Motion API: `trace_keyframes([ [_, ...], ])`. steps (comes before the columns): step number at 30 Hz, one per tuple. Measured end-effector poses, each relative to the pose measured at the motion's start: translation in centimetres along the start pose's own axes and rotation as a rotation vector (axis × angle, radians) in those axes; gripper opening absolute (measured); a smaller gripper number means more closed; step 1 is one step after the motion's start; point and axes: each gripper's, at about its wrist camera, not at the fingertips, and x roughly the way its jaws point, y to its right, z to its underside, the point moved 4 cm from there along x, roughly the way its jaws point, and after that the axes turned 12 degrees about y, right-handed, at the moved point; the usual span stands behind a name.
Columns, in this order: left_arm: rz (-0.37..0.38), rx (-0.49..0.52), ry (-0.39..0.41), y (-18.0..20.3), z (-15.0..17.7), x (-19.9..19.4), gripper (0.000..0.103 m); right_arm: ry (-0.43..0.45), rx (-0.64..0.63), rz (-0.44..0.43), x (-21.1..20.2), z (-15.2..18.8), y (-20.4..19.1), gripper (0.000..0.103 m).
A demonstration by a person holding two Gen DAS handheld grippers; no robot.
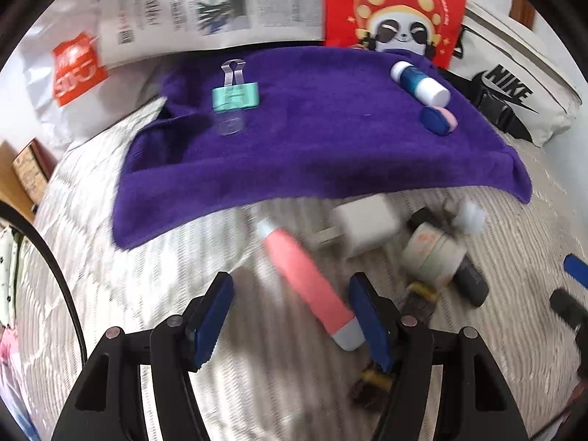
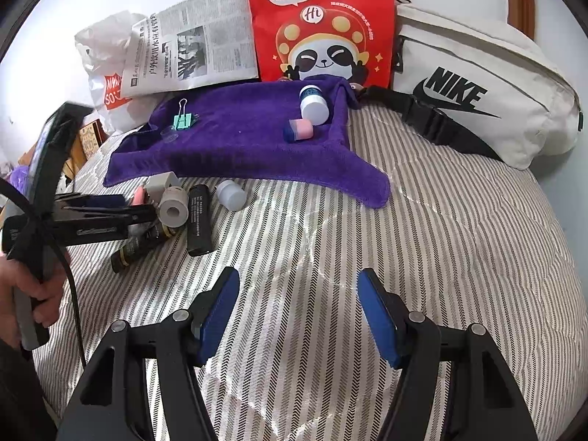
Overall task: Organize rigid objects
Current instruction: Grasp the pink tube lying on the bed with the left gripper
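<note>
1. The striped bed [image 2: 422, 257] lies bare ahead of the right claw [image 2: 299, 316], whose jaws are spread with nothing between them; bags and a newspaper [image 2: 194, 51] line the far edge.
2. The left claw [image 1: 290, 316] is spread around the pink tube [image 1: 308, 279], which lies on the bed near the purple towel [image 1: 312, 139]; whether a pad touches it is unclear.
3. On the towel: one green binder clip [image 1: 235, 97], one clear cap [image 1: 229, 125], one blue-and-white bottle [image 1: 420, 81], one blue-pink piece [image 1: 439, 119].
4. Beside the tube: one white charger [image 1: 367, 228], one cream jar [image 1: 433, 253].

"NIKE" on white bag [image 2: 488, 84]
</note>
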Motion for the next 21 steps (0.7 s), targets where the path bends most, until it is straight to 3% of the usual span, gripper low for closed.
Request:
trace_keyframes([
  [4,-0.005,-0.029,0.015,-2.0,0.6,-0.4,0.060,0.002,0.014,-0.006,0.1,0.1,0.2,0.066],
  [6,0.020,-0.028,0.027,-1.9,0.4,-0.3,0.049,-0.004,0.019,-0.008,0.4,0.2,0.1,0.066],
  [10,0.038,0.001,0.050,-0.7,-0.4,0.4,0.039,-0.019,0.015,-0.009,0.9,0.4,-0.1,0.066],
  [12,0.054,-0.006,0.052,-0.4,-0.6,0.4,0.018,-0.026,0.005,-0.006,1.1,0.5,-0.3,0.066],
  [21,0.067,0.007,0.076,-0.5,0.2,-0.4,0.017,-0.037,0.010,-0.014,1.9,0.6,-0.7,0.066],
])
